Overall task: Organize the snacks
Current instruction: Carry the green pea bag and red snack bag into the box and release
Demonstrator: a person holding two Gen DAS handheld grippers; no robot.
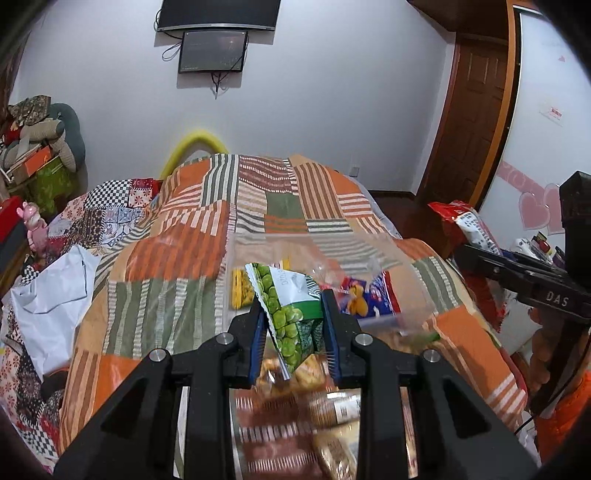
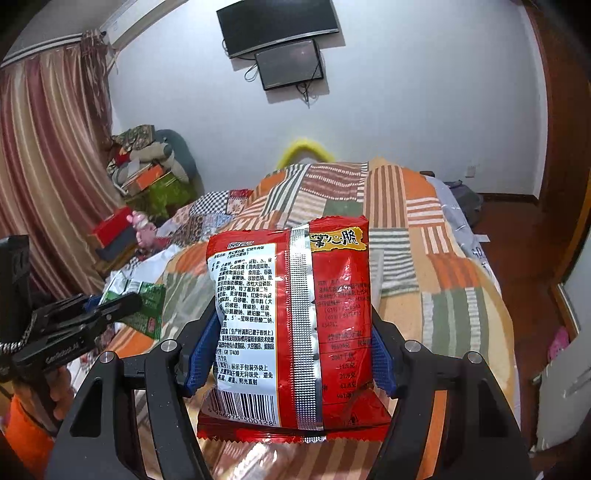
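Note:
My left gripper [image 1: 293, 317] is shut on a green pea snack packet [image 1: 288, 314], held above a clear plastic bag [image 1: 369, 258] lying on the patchwork bedspread [image 1: 177, 266]. Through the bag a yellow packet [image 1: 242, 290] and a blue-red packet [image 1: 369, 299] show; more snack packets [image 1: 332, 406] sit blurred below the fingers. My right gripper [image 2: 290, 354] is shut on a red noodle-snack packet [image 2: 291, 325], held upright with its printed back facing the camera. The left gripper [image 2: 107, 306] with the green packet [image 2: 142, 302] shows at the left of the right wrist view; the right gripper [image 1: 517, 273] with the red packet [image 1: 461, 221] at the right of the left wrist view.
The bed fills the middle of both views. A white plastic bag [image 1: 51, 299] lies at its left. Piled boxes and cushions [image 1: 37, 147] stand in the far left corner by a striped curtain [image 2: 48, 166]. Two screens [image 1: 214, 33] hang on the wall; a wooden door [image 1: 472, 122] is right.

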